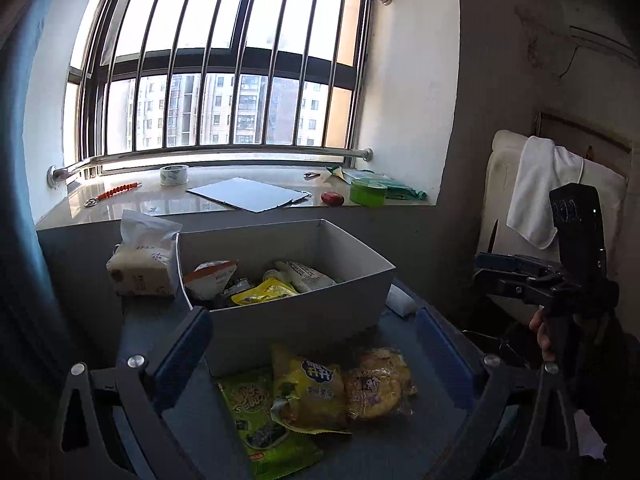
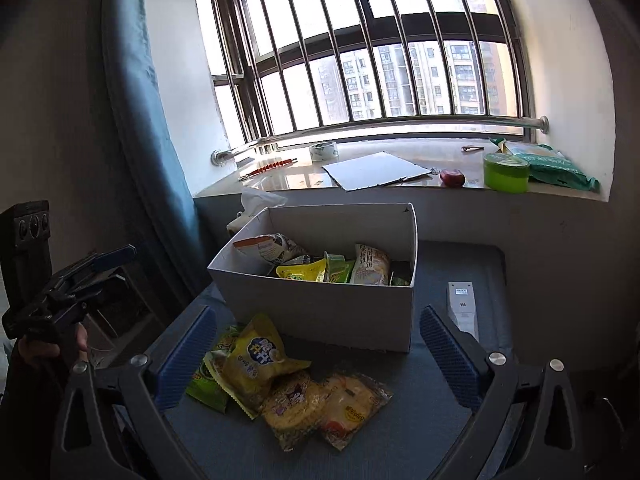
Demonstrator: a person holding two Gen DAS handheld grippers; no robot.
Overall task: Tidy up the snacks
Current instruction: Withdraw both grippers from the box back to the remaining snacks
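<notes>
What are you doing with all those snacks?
A person is tidying snacks into the white box on the table. Both the left tongs and the right tongs are open and empty. Some packets are already inside; a yellow bag and other packets wait in front of the box.

Left wrist view: sits low over the table (image 1: 168,320), looks forward and slightly down between its own fingers (image 1: 184,356) toward the window (image 1: 224,80); box (image 1: 296,312) close ahead, slightly left of centre.

Right wrist view: same facing, from further right; box (image 2: 320,312) near centre.

Shared: box, loose snacks (image 2: 280,384), sill (image 2: 360,180), window. Each view catches the other gripper at its edge.
</notes>
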